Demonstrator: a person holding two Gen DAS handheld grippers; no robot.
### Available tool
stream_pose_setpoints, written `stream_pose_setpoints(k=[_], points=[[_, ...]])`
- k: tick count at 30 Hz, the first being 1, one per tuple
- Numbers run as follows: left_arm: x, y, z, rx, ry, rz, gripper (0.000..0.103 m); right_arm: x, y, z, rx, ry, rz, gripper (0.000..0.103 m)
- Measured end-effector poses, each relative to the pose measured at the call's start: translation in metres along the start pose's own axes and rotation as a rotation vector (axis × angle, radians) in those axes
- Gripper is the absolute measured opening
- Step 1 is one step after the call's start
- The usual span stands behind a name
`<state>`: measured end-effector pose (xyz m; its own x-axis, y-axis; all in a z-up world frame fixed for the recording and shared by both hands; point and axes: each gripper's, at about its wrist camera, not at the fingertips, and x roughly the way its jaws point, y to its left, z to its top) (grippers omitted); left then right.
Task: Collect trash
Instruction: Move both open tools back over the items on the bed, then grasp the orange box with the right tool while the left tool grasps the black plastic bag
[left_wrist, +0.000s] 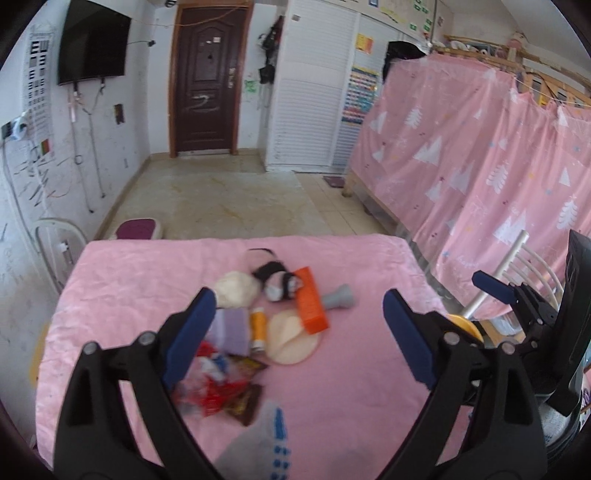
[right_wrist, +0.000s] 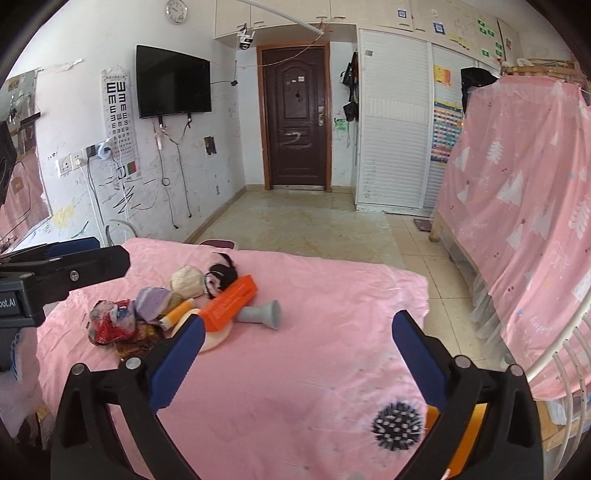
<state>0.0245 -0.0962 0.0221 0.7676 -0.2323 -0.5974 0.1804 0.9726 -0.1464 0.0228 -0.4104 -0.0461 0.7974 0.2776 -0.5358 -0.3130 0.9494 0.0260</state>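
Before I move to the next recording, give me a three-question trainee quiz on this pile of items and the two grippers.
1. True or false: the left gripper is shut on the orange box.
2. Which item touches the orange box on its right side in the left wrist view? A) grey funnel-shaped piece B) yellow bottle C) crumpled red wrappers
3. Fill in: all the items lie on a ____ cloth.

Key: 1 false, both grippers, including the right gripper, have their jaws wide apart and hold nothing. 2 A. 3 pink.
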Motion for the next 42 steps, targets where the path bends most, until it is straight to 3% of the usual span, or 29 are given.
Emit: stream_pose_setpoints(k=[12, 22, 30, 33, 36, 38, 42], points=[[-0.017, 0.081, -0.014, -0.094, 0.002, 0.128, 0.088, 0.027, 0.046, 0.006, -0.038, 0.041, 0.053, 0.092], [0.002, 0.146, -0.046, -0.186, 0.103, 0.230, 0.088, 0.064, 0.054, 0.015, -0.015, 0.099, 0.095, 0.092], [0.023, 0.142, -0.062, -0.138, 0.193, 0.179, 0.088, 0.094, 0.057, 0.014, 0.003, 0.161, 0.111, 0.090], [0.034, 0.134, -0.065, -0.109, 0.226, 0.144, 0.088, 0.103, 0.056, 0.013, 0.012, 0.182, 0.113, 0.084], [0.046, 0.126, -0.066, -0.086, 0.251, 0.114, 0.087, 0.110, 0.055, 0.013, 0.019, 0.202, 0.122, 0.070], [0.052, 0.123, -0.067, -0.072, 0.263, 0.093, 0.077, 0.114, 0.054, 0.012, 0.028, 0.215, 0.128, 0.064], [0.061, 0.121, -0.071, -0.058, 0.293, 0.052, 0.044, 0.124, 0.053, 0.010, 0.048, 0.251, 0.148, 0.056]])
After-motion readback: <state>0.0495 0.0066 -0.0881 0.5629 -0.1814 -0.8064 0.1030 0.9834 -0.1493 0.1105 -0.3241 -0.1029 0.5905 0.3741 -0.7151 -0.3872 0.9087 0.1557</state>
